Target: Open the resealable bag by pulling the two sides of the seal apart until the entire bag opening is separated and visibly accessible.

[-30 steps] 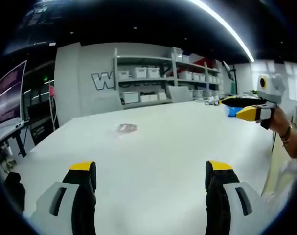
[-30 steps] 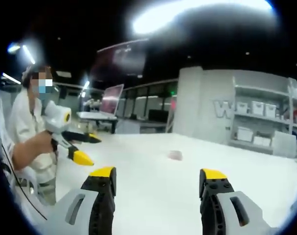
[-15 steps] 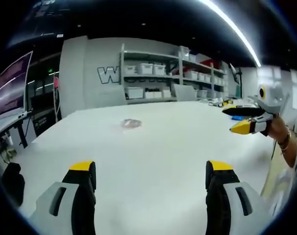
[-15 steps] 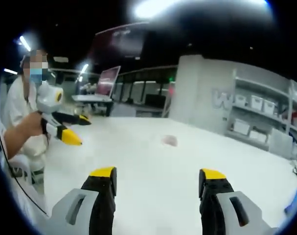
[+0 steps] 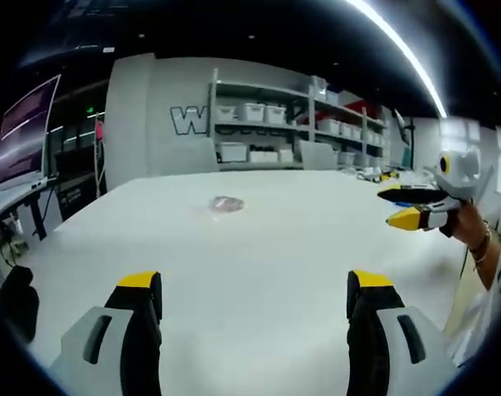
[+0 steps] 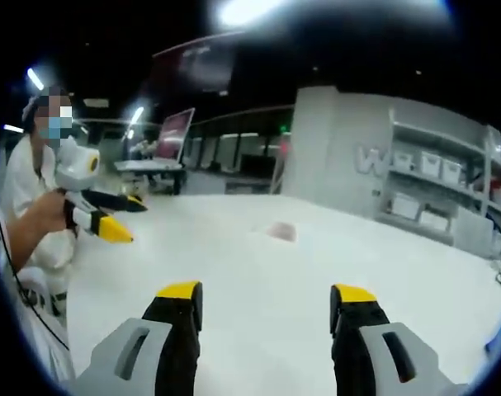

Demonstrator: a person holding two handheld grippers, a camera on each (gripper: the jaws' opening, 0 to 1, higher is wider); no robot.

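Note:
A small clear resealable bag (image 5: 226, 204) with something pinkish inside lies flat on the white table (image 5: 258, 256), far from both grippers; it is also a small patch (image 6: 281, 232) in the right gripper view. My left gripper (image 5: 254, 285) hangs open above the near table, nothing between its yellow-tipped jaws. It also appears at the left of the right gripper view as the left gripper (image 6: 118, 216), held by a person's hand. My right gripper (image 6: 267, 293) is open and empty too, and shows as the right gripper (image 5: 411, 206) at the right of the left gripper view.
Grey shelves (image 5: 271, 132) with white bins stand against the back wall behind the table. A monitor (image 5: 23, 132) and desk stand at the left. A seated person (image 6: 31, 206) in pale clothing sits at the table edge. A blue item (image 6: 499, 330) lies at the far right.
Both views have shifted slightly as the hands moved; the bag lies where it was. Both grippers stay open and empty.

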